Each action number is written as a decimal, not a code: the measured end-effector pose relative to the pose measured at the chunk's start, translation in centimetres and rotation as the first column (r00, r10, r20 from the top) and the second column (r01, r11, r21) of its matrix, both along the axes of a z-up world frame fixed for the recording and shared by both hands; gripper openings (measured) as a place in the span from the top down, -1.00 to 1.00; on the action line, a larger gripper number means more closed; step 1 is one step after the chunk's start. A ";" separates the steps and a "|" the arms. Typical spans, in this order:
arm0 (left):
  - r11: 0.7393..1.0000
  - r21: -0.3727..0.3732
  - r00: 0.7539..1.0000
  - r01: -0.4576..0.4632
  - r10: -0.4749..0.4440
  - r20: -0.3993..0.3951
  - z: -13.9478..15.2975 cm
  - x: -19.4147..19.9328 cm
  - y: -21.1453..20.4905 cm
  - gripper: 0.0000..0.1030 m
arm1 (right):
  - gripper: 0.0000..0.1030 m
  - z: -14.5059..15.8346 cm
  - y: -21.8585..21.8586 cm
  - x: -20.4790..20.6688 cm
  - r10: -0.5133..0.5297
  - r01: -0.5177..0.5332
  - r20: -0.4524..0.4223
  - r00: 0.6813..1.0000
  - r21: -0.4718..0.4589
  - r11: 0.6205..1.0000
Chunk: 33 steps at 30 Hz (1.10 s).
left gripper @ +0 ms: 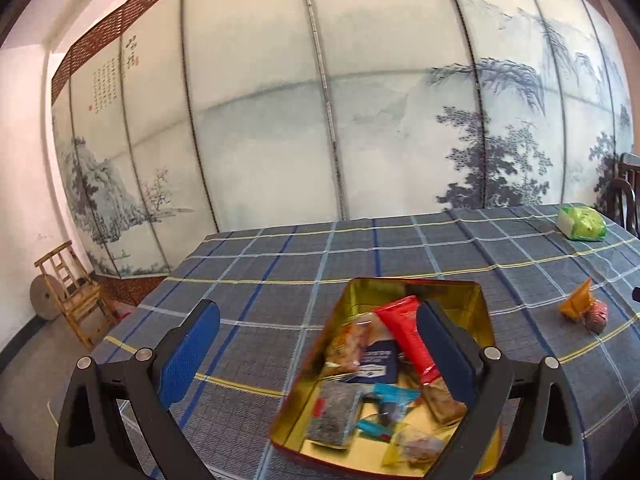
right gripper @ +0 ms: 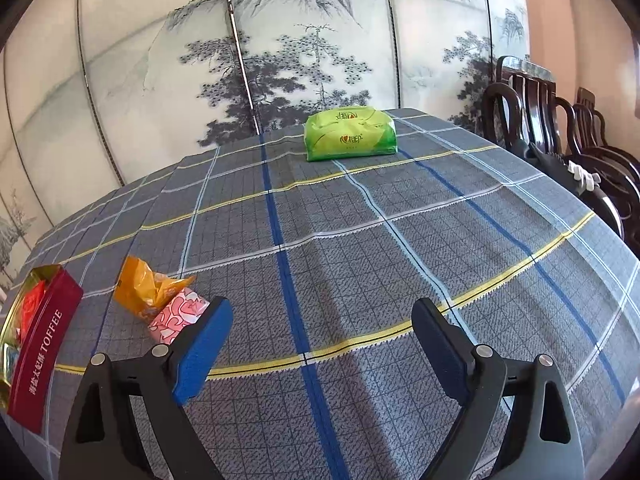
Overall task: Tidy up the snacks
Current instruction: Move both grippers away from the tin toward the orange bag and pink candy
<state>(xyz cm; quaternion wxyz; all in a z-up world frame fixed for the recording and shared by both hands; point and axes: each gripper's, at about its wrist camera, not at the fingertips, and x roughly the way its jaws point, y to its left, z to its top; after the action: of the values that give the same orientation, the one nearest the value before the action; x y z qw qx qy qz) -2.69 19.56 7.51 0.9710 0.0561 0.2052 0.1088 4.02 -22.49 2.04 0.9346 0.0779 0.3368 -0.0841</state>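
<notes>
Snacks (left gripper: 404,336) fill toffee tin (left gripper: 478,312); both grippers gape, holding nothing.

Open red toffee tin (left gripper: 460,300) holding wrapped snacks, orange packet (right gripper: 146,286) and pink candy (right gripper: 180,314) beside it

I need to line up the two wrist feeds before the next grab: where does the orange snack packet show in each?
Left wrist view: orange snack packet far right, on the tablecloth beside the pink wrapped snack.
Right wrist view: lower left, beside the left finger of the open right claw.
Shared landmark: green tissue pack.
</notes>
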 end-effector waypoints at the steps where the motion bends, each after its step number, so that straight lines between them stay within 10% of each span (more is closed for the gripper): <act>1: 1.000 0.009 1.000 0.024 -0.024 -0.006 0.3 0.3 -1.1 -0.92 | -0.77 0.0 -0.1 0.0 -0.002 0.002 0.000 1.000 0.004 1.000; 22: 0.945 0.050 0.931 0.323 -0.307 -0.197 -0.1 9.8 -18.0 -0.93 | -0.83 0.4 1.0 0.0 0.078 -0.078 0.021 0.997 -0.002 0.997; 33: 0.913 -0.185 0.805 0.363 -0.408 -0.432 -4.0 17.7 -20.5 -0.89 | -0.83 0.3 0.5 -0.1 0.095 -0.097 0.038 0.995 0.044 0.994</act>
<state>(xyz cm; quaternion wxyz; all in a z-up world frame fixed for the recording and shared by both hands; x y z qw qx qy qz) 15.05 -0.96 3.53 0.8972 0.0753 0.4191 -0.1169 3.95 -22.03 2.38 0.9413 0.0846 0.3253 -0.0300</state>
